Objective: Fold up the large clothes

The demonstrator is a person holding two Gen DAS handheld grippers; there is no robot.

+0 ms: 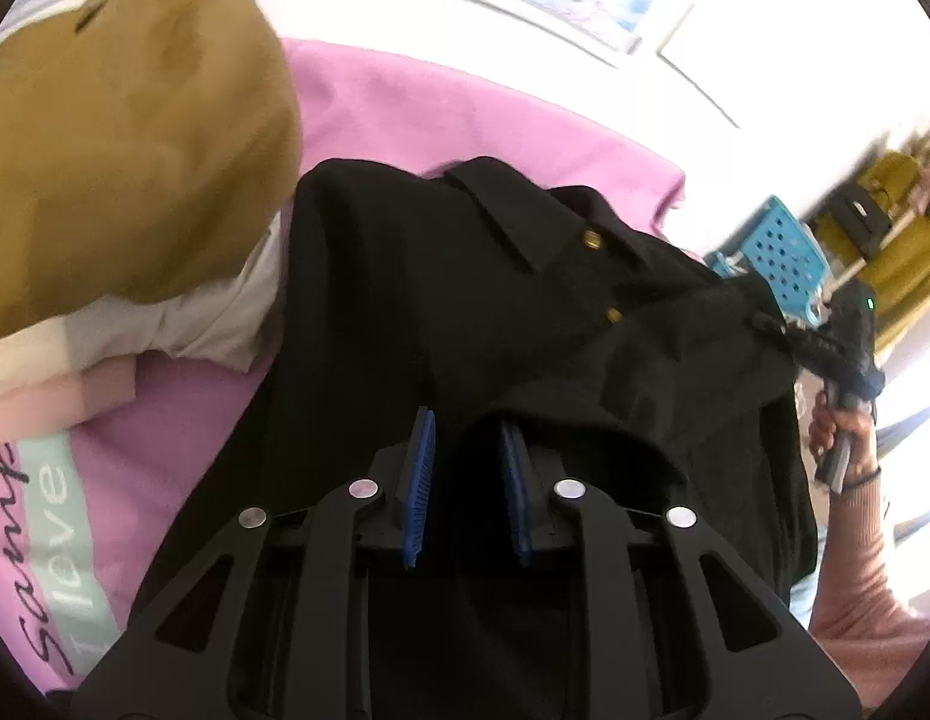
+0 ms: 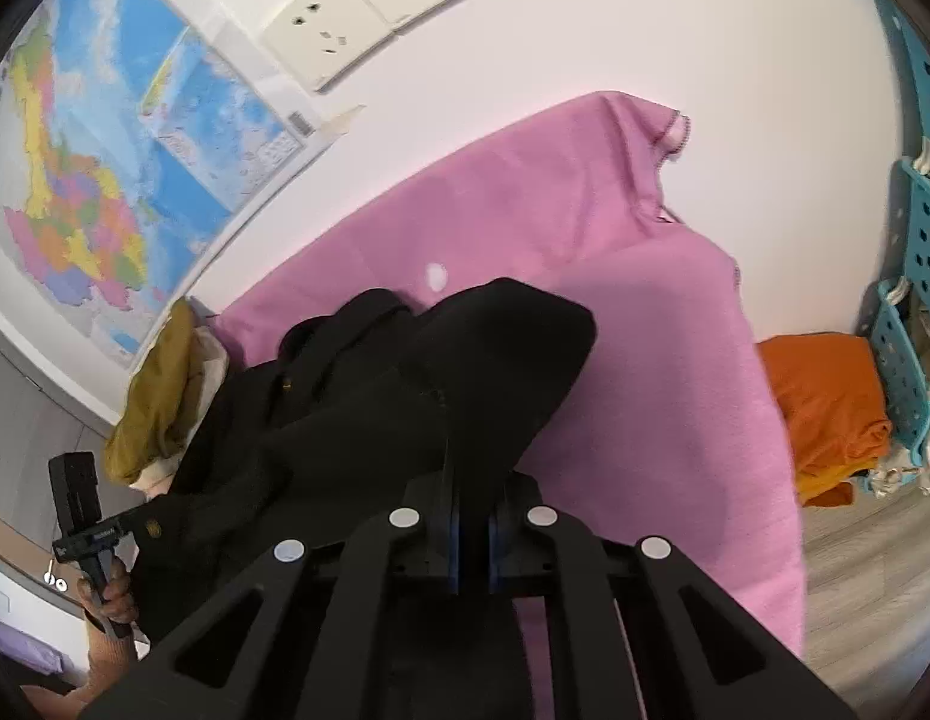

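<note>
A black collared shirt (image 1: pixel 465 300) with gold buttons (image 1: pixel 592 238) lies on a pink blanket (image 1: pixel 435 108). My left gripper (image 1: pixel 465 423) straddles its near edge. The blue pads (image 1: pixel 420 480) stand a narrow gap apart with dark cloth between them, and whether they press on it does not show. In the right wrist view my right gripper (image 2: pixel 471 480) is shut on a fold of the black shirt (image 2: pixel 345 408), which bulges up past the fingers. The left gripper (image 2: pixel 132 519) meets the shirt's left edge there. The right gripper (image 1: pixel 771 324) pinches the shirt's right edge.
A stack of folded clothes (image 1: pixel 135 150), mustard on top, sits left of the shirt. An orange folded garment (image 2: pixel 825 408) lies right of the blanket (image 2: pixel 645 330), beside a turquoise perforated rack (image 2: pixel 921 240). A wall map (image 2: pixel 105 150) and sockets (image 2: pixel 375 18) are behind. A hand (image 1: pixel 837 438) holds the right gripper.
</note>
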